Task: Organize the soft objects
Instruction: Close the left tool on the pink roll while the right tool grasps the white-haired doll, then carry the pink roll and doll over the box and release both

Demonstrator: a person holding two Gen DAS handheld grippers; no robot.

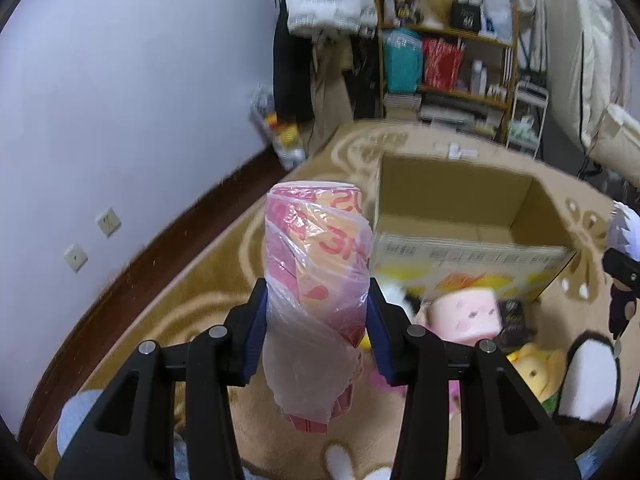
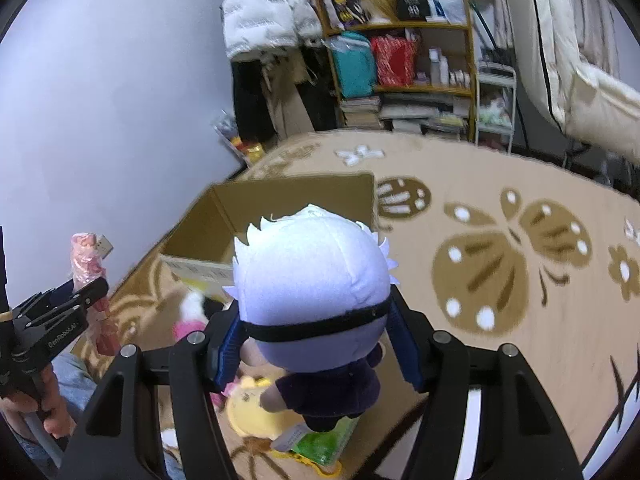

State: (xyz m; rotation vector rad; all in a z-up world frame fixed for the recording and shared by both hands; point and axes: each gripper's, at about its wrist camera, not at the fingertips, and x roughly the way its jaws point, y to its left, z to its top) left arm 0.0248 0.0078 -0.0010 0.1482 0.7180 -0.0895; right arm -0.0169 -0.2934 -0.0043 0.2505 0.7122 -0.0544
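My left gripper [image 1: 316, 320] is shut on a pink and orange soft pack in a clear plastic bag [image 1: 316, 280], held upright above the carpet, left of an open cardboard box [image 1: 460, 208]. It also shows in the right wrist view [image 2: 86, 264]. My right gripper [image 2: 312, 332] is shut on a white-haired plush doll [image 2: 316, 276] with a black blindfold and dark clothes, held just in front of the box [image 2: 280, 196]. On the carpet below lie a pink plush [image 1: 464, 316], a yellow plush [image 1: 532, 368] and a green packet [image 2: 324, 440].
A tan patterned carpet [image 2: 480, 280] covers the floor. A cluttered shelf [image 1: 448, 60] and hanging clothes stand at the back wall. A bag of toys [image 1: 280, 132] sits in the corner. A white wall [image 1: 120, 100] is at left.
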